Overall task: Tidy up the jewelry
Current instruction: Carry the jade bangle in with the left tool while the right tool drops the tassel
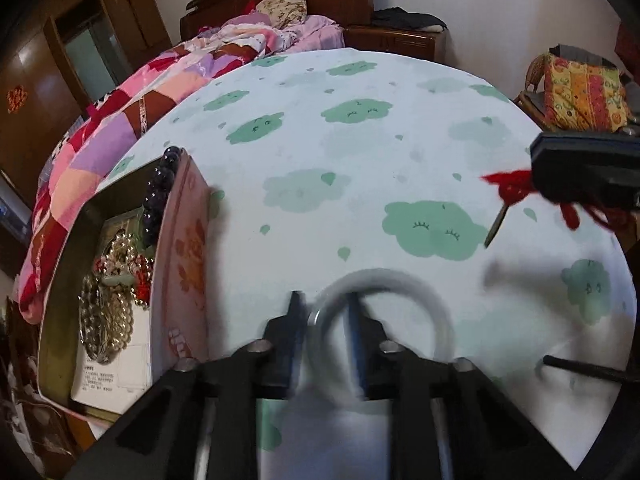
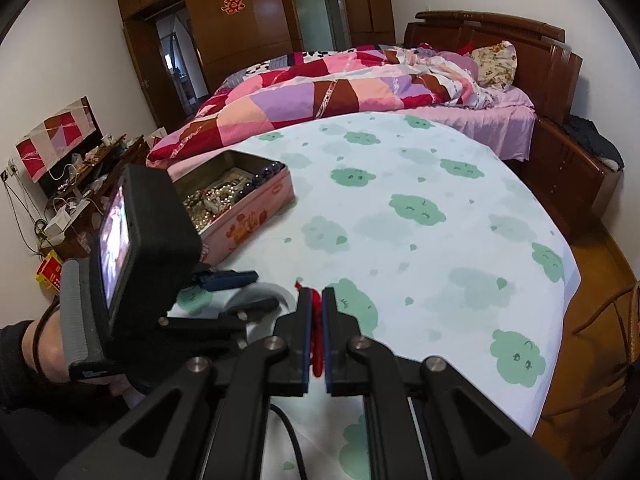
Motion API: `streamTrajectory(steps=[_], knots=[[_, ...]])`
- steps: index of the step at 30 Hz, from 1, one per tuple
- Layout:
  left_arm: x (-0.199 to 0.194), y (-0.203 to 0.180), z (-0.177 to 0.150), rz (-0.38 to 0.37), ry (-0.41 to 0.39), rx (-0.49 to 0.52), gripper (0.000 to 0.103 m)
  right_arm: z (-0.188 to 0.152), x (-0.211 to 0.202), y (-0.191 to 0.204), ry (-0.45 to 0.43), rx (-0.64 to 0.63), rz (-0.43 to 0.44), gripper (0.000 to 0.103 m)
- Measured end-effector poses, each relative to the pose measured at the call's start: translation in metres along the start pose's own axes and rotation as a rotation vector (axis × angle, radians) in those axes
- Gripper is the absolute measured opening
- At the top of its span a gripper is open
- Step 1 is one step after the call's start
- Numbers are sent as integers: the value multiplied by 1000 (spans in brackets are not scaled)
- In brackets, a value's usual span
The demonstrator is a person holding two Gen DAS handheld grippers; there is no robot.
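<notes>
At the far left sits the pink tin box [image 1: 188, 248], lid off, already holding a heap of gold chains [image 1: 106, 312] with a dark bead bracelet [image 1: 158, 196] draped along its near wall. Just right of it, the left hand-held gripper [image 1: 324, 316] has one finger inside and one outside the rim of a pale translucent bangle [image 1: 424, 288], which looks lifted slightly off the cloud-print worktop [image 1: 360, 184]; motion blur hides whether the fingers actually clamp the rim, so I cannot tell how firm that hold is. The sensible way to finish this step is probably to carry the bangle level toward the box, clear the box's wall, and lower it onto the chains before letting go, since a smooth ring would likely roll if dropped on edge. Further right, the right hand-held gripper [image 2: 317, 300] is pressed together on a red knotted cord [image 2: 317, 344], with a slim pendant [image 1: 495, 226] dangling beneath; it should probably wait well apart so the cord does not tangle with the bangle.
</notes>
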State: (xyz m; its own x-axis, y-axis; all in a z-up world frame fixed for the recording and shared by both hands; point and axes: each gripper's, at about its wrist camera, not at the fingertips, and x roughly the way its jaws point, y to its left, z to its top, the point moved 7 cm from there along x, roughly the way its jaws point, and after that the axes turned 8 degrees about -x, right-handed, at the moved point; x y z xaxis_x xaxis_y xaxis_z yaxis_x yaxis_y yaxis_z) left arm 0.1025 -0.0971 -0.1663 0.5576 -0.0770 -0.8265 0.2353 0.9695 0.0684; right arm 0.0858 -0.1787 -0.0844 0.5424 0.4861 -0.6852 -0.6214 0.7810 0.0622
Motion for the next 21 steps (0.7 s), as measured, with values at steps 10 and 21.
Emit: streamTrajectory(steps=[10, 21], knots=[[-50, 22, 18, -38, -110, -99, 8, 22, -18, -4, -62, 1, -16, 7], [-116, 89, 47, 59, -238, -181, 8, 82, -12, 23, -129, -66, 33, 7]])
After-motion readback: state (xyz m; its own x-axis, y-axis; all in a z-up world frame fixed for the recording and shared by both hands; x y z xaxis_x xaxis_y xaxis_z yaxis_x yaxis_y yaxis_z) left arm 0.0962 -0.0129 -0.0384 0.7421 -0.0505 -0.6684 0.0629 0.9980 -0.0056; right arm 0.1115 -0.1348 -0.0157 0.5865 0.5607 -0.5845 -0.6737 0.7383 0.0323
